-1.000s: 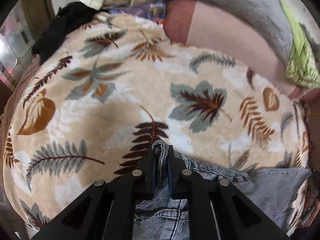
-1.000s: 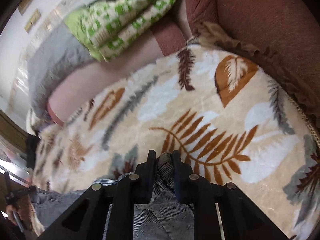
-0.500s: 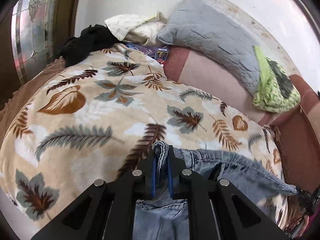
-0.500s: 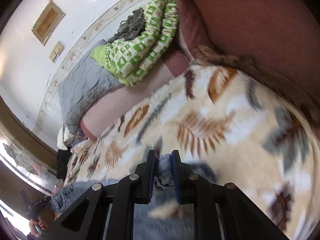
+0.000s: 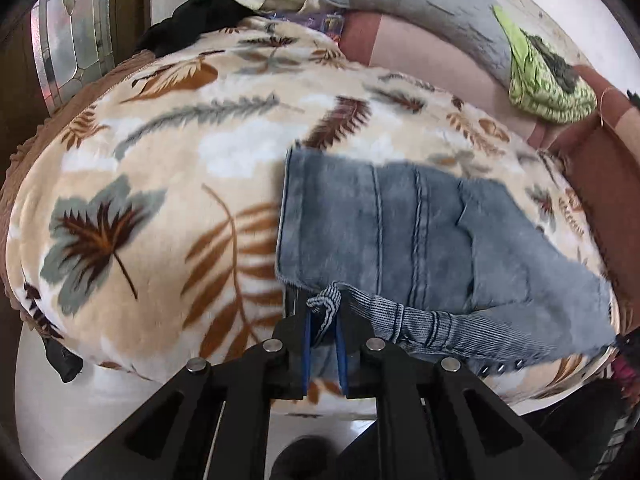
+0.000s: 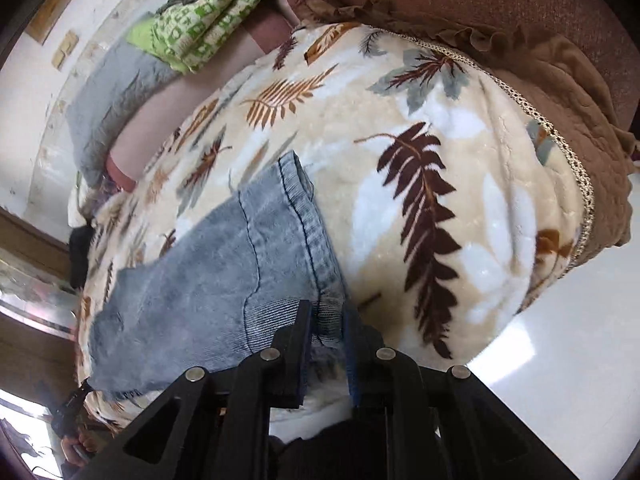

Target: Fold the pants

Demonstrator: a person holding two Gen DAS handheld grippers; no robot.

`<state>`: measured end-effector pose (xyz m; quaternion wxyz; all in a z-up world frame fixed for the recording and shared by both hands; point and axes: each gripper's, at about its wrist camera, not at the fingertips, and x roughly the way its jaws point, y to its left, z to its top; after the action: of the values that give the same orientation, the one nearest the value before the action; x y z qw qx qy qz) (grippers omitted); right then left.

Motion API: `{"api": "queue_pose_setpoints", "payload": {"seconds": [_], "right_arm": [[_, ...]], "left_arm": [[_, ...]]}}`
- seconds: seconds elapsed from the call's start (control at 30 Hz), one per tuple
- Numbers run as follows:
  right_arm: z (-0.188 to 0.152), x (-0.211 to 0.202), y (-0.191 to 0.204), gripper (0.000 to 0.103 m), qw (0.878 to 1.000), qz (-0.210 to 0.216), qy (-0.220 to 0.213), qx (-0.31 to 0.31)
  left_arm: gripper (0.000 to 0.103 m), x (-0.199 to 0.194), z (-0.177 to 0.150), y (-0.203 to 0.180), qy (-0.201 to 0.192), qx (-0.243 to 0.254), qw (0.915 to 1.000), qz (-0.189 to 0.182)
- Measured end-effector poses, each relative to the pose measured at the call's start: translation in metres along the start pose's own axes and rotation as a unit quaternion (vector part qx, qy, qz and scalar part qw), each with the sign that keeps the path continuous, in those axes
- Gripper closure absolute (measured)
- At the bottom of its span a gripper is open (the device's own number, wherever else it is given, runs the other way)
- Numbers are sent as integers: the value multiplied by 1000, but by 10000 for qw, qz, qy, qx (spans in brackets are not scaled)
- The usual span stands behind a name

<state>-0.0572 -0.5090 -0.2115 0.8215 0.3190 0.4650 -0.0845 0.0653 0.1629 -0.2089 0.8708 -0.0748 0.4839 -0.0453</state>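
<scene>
I see the bed (image 5: 160,160), under its leaf-print blanket (image 6: 460,168), carrying the jeans (image 5: 400,232), spread flat near its front edge. My left gripper (image 5: 323,320) is pinched narrowly on a corner of the denim; my right gripper (image 6: 326,340) clamps the opposite edge the same way.

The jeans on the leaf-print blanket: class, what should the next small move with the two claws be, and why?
Probably lower both claws to the near edge and lay the gripped edge down. The jeans already lie mostly flat on the blanket, while the left claw pinches one corner of the near edge and the right claw grips the other, so only that edge seems left to settle.
</scene>
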Motion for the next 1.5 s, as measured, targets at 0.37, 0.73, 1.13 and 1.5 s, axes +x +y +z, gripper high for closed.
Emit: {"api": "queue_pose_setpoints", "payload": {"seconds": [0.37, 0.73, 1.13, 1.5], "right_arm": [[18, -10, -1, 44, 9990, -433, 129, -19], [53, 27, 74, 47, 9980, 37, -406, -485], [24, 118, 131, 58, 9923, -432, 140, -1150], [40, 113, 199, 55, 9870, -326, -132, -1565]], "left_arm": [[65, -22, -13, 12, 128, 314, 9974, 637], [36, -87, 4, -72, -1130, 606, 9917, -88], [33, 39, -5, -164, -64, 1169, 9931, -61], [32, 37, -4, -159, -281, 1328, 9907, 83]]}}
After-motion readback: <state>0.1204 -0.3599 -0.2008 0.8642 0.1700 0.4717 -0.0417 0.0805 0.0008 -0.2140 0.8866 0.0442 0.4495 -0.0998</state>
